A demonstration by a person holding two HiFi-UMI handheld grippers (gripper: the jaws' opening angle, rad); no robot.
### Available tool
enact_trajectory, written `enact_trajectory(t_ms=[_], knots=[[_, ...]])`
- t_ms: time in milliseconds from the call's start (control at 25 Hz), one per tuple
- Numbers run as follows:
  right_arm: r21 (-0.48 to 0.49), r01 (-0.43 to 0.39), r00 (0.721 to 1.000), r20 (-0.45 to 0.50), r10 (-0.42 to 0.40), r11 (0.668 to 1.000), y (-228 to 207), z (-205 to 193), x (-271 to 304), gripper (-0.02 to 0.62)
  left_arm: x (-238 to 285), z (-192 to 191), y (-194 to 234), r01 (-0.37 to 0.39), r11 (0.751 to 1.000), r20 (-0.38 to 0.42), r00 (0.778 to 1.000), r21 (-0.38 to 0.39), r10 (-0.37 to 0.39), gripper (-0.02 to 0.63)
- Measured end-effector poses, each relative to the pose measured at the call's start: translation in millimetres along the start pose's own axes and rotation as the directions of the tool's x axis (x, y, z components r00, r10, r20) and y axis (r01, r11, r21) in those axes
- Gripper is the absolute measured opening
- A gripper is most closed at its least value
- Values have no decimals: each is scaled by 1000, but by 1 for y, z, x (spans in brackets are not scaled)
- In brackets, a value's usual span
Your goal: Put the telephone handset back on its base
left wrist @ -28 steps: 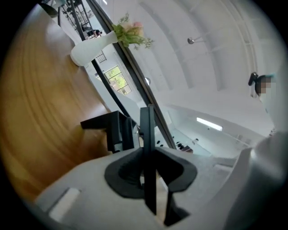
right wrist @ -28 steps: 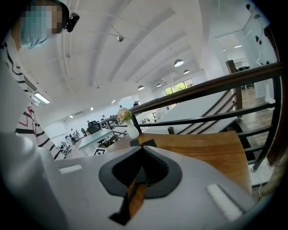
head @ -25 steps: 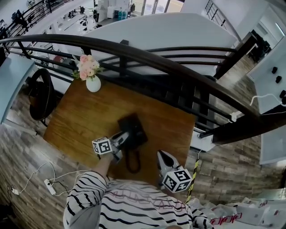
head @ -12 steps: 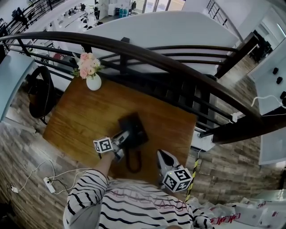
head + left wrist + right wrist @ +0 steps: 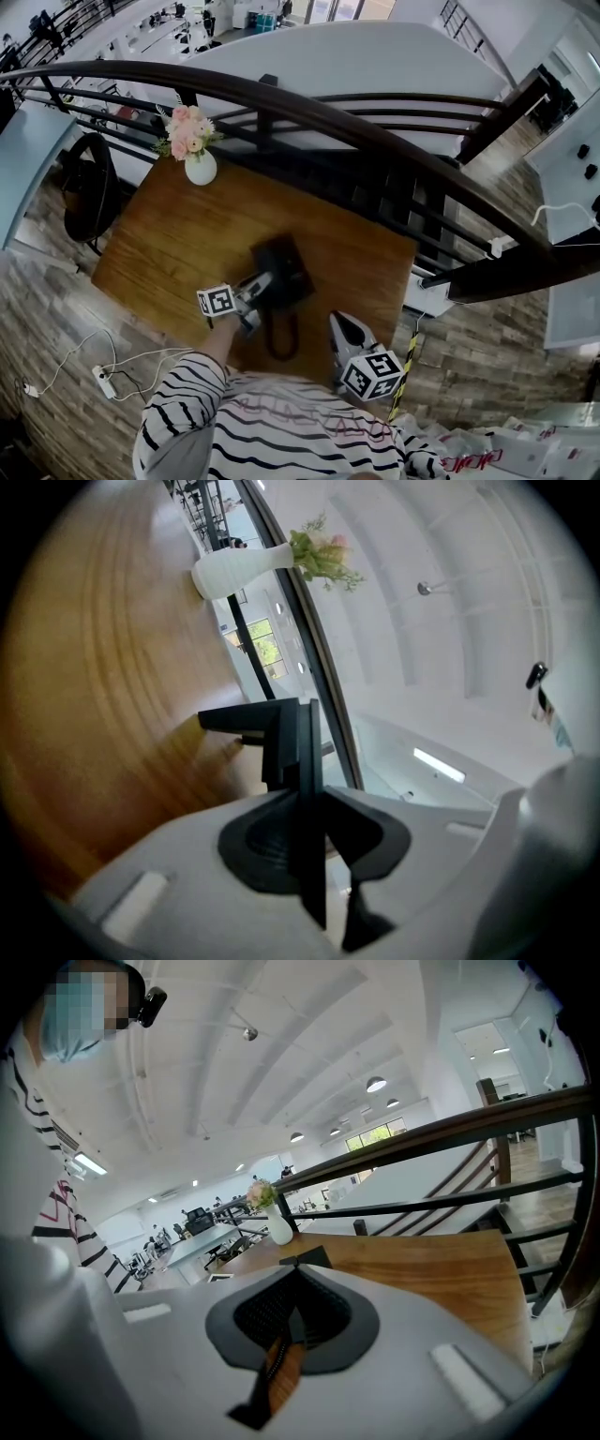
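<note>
While the L tool (image 5: pixel 262 287) sits at the left edge of the telephone base (image 5: pixel 289 261) on the tabletop (image 5: pixel 169 244), jaws nearly together and apparently pinching the dark handset (image 5: pixel 271 280), the seating step looks in hand. R tool (image 5: pixel 304 1258) is pressed together, empty, w/ nothing to do. Next: lower handset square into the cradle, then let go.

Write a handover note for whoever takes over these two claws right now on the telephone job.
Left claw: closed on what looks like the handset, at the left side of the telephone base on the table.
Right claw: shut, empty, above the table's near edge, right of the coiled cord.
Done: handset is at the base.
Left to do: seating can't be confirmed from here; check it, release, draw the claw back.
</note>
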State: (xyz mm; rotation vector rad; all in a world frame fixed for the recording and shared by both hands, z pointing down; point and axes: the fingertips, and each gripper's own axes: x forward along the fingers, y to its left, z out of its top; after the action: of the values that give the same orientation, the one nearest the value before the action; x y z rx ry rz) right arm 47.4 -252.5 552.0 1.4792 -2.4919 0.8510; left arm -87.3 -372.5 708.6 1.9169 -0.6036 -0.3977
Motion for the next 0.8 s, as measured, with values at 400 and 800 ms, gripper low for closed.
enact_trajectory(t_ms=[400, 800], knots=[[-5, -22, 1000, 3, 22, 1000, 6, -1, -2, 2, 1, 0, -7, -47, 998, 19, 999, 27, 47, 77], [-8, -32, 999, 2, 32, 999, 8, -4, -8, 2, -1, -1, -7, -79, 992, 14, 997, 98, 78, 85]])
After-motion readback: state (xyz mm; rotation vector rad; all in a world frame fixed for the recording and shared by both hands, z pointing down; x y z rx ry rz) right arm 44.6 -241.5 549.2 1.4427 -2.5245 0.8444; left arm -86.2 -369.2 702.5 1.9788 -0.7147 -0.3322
